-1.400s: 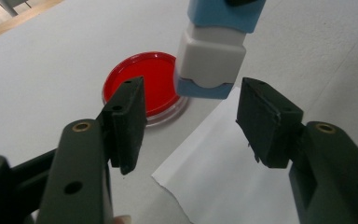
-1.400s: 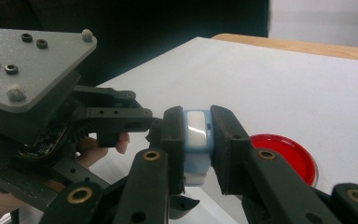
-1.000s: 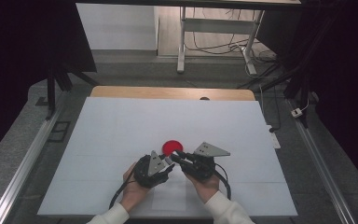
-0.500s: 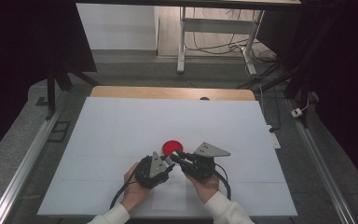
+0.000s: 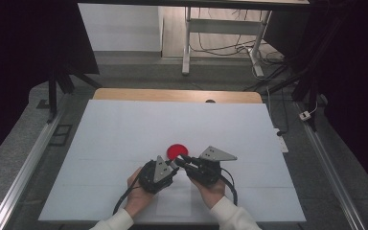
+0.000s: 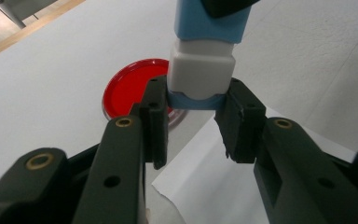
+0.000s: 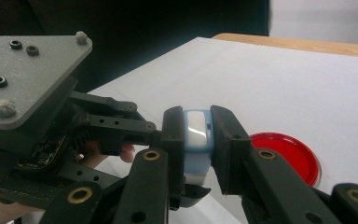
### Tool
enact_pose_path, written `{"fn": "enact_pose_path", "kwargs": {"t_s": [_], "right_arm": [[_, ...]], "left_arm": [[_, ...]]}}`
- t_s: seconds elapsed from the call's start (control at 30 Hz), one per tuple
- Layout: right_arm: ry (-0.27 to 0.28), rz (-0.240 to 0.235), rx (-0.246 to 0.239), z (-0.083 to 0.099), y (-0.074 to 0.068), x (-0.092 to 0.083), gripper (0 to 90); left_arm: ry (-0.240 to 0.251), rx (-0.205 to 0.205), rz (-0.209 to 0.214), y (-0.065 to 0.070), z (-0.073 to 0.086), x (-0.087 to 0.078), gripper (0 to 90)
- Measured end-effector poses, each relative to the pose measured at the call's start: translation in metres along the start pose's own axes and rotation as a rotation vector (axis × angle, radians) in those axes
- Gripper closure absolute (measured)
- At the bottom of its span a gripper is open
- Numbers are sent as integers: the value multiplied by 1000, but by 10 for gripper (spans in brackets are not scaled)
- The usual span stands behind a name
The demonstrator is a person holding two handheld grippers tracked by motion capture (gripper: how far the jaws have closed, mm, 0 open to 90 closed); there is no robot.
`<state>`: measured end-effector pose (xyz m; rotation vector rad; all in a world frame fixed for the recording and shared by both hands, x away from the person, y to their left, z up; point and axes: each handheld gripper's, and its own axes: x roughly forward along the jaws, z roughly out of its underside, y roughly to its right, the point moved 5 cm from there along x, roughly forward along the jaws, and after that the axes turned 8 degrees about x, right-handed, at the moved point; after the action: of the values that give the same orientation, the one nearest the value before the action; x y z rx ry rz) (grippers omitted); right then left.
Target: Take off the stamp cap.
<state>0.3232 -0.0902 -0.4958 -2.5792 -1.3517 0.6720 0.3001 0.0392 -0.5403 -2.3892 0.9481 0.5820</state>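
- Small blue-and-white plastic block hung just above the table, at 6 o'clock of the round red plastic lid.
- Clamped at its blue body by right gripper.
- Left gripper, jaws just closing, pinched its white end, probably for pulling apart.

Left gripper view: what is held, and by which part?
A small blue-and-white block: left claw clamps its white end, right claw its blue end.
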Motion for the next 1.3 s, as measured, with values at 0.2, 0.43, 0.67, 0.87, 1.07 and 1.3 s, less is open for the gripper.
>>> {"fn": "enact_pose_path", "kwargs": {"t_s": [0.2, 0.43, 0.67, 0.87, 1.07, 1.3], "right_arm": [[0, 4, 1, 0, 0, 0, 754], [0, 3, 3, 0, 1, 0, 754], [-3, 2, 5, 0, 1, 0, 754], [-2, 5, 4, 0, 0, 0, 754], [3, 10, 3, -1, 0, -1, 754], [-4, 13, 3, -1, 0, -1, 755]], "left_arm": [[-1, 4, 4, 1, 0, 0, 646], [-5, 19, 3, 1, 0, 0, 650], [-11, 32, -1, 1, 0, 0, 652], [-11, 31, 0, 1, 1, -1, 654], [2, 4, 16, 1, 0, -1, 654], [1, 3, 24, 1, 1, 0, 655]]}}
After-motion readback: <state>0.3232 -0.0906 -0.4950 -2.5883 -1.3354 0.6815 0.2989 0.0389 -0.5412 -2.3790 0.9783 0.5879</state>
